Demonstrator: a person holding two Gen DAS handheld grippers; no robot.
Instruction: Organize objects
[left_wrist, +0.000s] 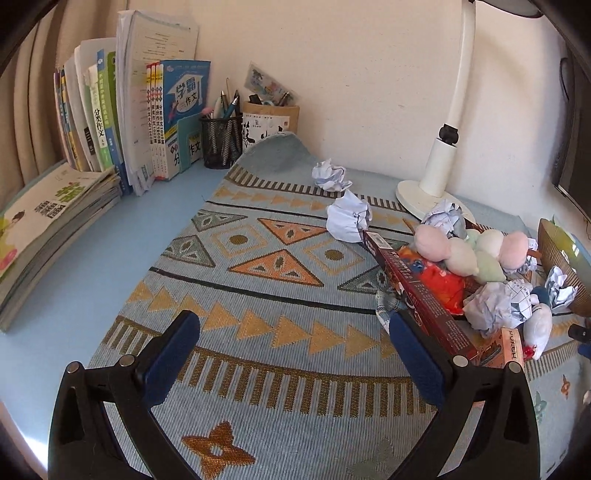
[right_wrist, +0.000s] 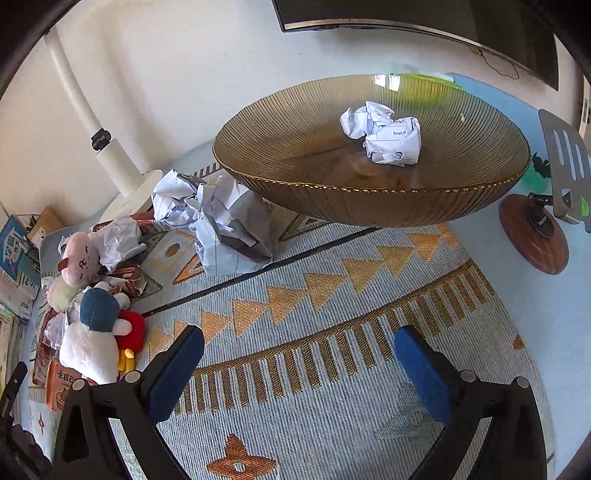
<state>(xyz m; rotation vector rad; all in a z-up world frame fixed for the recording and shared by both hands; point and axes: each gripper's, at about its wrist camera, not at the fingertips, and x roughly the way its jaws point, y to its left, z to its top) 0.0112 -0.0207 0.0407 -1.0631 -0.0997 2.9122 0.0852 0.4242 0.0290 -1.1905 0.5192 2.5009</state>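
My left gripper (left_wrist: 291, 354) hovers open over the patterned mat (left_wrist: 258, 295), nothing between its blue pads. To its right lies a heap: a dark red box (left_wrist: 417, 295), a pastel plush (left_wrist: 465, 251) and crumpled paper balls (left_wrist: 495, 306). Two more paper balls (left_wrist: 349, 218) lie farther back on the mat. My right gripper (right_wrist: 299, 365) is open and empty above the mat (right_wrist: 332, 369). Ahead of it stands a ribbed brown bowl (right_wrist: 295, 147) with one paper ball (right_wrist: 384, 136) inside. Crumpled paper (right_wrist: 221, 221) and plush toys (right_wrist: 92, 332) lie to its left.
Upright books (left_wrist: 122, 110), a stack of booklets (left_wrist: 48, 229), a mesh pen cup (left_wrist: 221, 138) and a second holder (left_wrist: 269, 122) line the back left. A white lamp (left_wrist: 439, 166) stands at the wall. A round wooden stand (right_wrist: 535, 236) sits right of the bowl, a monitor (right_wrist: 406, 14) above.
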